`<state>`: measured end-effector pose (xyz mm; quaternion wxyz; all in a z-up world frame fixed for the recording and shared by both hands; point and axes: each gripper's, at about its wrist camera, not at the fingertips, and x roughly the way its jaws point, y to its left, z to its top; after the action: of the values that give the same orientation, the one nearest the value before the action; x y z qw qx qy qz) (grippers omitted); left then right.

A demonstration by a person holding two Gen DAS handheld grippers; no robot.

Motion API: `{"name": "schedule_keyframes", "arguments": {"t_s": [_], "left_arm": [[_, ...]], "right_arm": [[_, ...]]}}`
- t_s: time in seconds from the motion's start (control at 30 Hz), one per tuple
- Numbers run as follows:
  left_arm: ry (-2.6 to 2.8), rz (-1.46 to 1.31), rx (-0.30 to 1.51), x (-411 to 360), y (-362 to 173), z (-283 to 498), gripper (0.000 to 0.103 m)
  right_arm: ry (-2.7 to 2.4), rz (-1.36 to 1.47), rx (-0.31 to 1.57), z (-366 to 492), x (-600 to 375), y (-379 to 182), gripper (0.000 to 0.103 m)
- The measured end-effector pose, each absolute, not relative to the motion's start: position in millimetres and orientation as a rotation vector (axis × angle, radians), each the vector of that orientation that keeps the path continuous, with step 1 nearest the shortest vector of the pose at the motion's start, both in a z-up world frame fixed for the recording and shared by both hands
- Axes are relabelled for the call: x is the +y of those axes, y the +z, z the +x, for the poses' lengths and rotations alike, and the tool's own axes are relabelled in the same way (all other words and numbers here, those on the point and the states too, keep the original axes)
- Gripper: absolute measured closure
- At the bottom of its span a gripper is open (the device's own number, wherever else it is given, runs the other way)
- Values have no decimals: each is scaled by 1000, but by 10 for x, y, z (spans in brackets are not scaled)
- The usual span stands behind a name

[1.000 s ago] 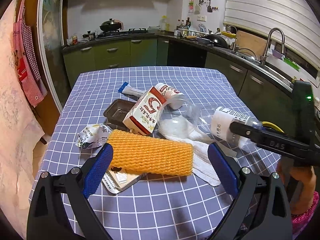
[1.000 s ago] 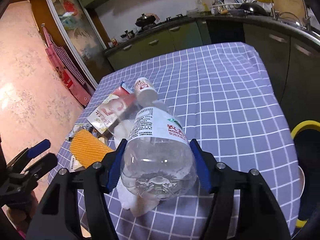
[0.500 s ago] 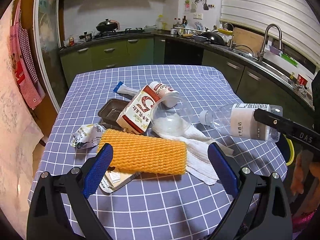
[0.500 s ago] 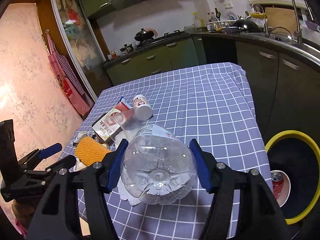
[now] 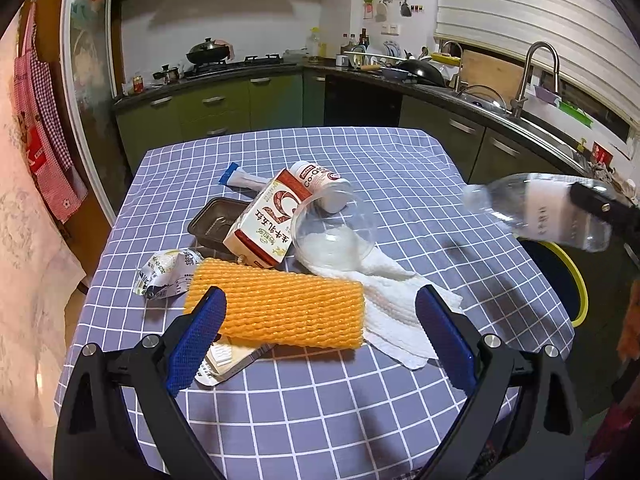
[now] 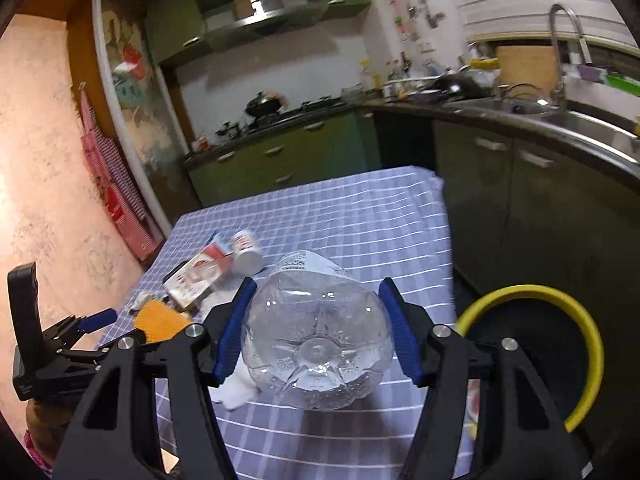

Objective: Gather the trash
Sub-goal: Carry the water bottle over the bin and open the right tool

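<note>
A: Right tool (image 6: 316, 336): state?

B: Blue pads clamped on a clear plastic bottle (image 6: 316, 344), one pad on each flank. Base faces the right wrist camera, neck points away. White label with dark print around the far part of the body. From the left wrist view the same bottle (image 5: 536, 216) hangs in the air past the right edge of the bench, blurred, above a bin with a yellow rim (image 5: 576, 280).

A: Bin contents?

B: Dark inside. Something pale low in the bin beside the tool's arm in the right wrist view, too blurred to name.

A: Left tool (image 5: 320, 336)?

B: Pads wide apart, holding nothing. It hovers low over the near end of the bench (image 5: 320, 412), which wears a purple cloth with a white grid.

A: What lies on the cloth?

B: One cluster, centre-left. An orange foam net sleeve (image 5: 280, 308) lies crosswise just ahead of the left tool, resting on a flat printed packet (image 5: 228, 360). White paper towel (image 5: 400, 312) spreads to its right, touching it. Behind: a clear plastic dome cup (image 5: 332, 236) on its side, a red-and-white milk carton (image 5: 264, 224) leaning over a dark tray (image 5: 212, 220), a white cup with red lettering (image 5: 324, 184) on its side, a blue-tipped wrapper (image 5: 240, 178). A crumpled green-and-white wrapper (image 5: 168, 274) sits left of the sleeve.
</note>
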<state>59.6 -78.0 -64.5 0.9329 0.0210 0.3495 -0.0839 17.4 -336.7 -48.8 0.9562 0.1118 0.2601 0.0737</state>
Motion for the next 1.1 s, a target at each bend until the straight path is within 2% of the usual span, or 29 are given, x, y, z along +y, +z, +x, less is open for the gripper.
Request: {"name": "schedule_keyframes", "arguments": {"t_s": [0.27, 0.6, 0.73, 1.1], "left_arm": [[-190, 57, 720, -874, -657, 589, 9], [-208, 90, 731, -1009, -667, 597, 9], [-218, 98, 746, -1053, -704, 621, 9], [-235, 106, 761, -1071, -870, 853, 9]], "right_arm": [[-92, 269, 516, -162, -4173, -533, 43], [-264, 326, 707, 121, -4791, -1337, 43], [-277, 366, 722, 200, -4843, -1541, 42], [-239, 387, 627, 105, -4708, -1345, 36]]}}
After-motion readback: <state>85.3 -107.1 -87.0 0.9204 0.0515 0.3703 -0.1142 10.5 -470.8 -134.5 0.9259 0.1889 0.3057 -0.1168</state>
